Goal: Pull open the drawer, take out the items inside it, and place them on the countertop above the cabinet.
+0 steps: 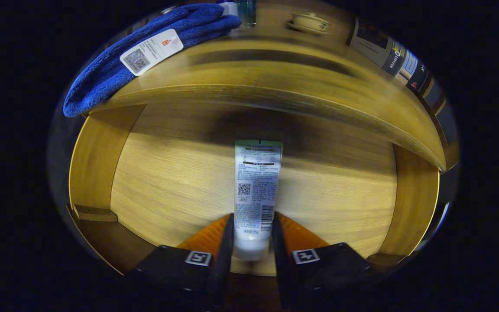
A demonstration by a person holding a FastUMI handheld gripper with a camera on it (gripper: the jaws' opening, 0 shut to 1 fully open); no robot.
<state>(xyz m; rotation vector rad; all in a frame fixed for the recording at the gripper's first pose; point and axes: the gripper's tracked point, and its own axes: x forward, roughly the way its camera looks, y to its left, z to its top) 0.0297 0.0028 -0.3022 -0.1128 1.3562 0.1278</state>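
Between the two dark fingers of the gripper (pixel 253 236) sits the cap end of a white tube (pixel 256 190), its printed back facing up and its crimped end pointing away toward the far side. Both fingers lie flush against the tube's sides just above the cap, so the gripper looks clamped on it; taking it low, near the cap where the body is firmest, would keep the soft tube from folding when it is raised.

Under and around the tube spreads the pale wooden floor of the open drawer (pixel 163 190), with its side walls rising to the left and right. Whether the tube rests on that floor or is already clear of it I cannot tell. No other item shows on the part of the drawer floor that is lit.

Beyond the drawer, above it, runs the front edge of the table (pixel 275 93), the place where the things are meant to go. A folded blue towel (pixel 115 69) with a white tag lies on its far left, hanging slightly past the edge, and a small lidded cup (pixel 310 21) stands farther back to the right. The middle of the table between them looks free, which would suit setting the tube down there.
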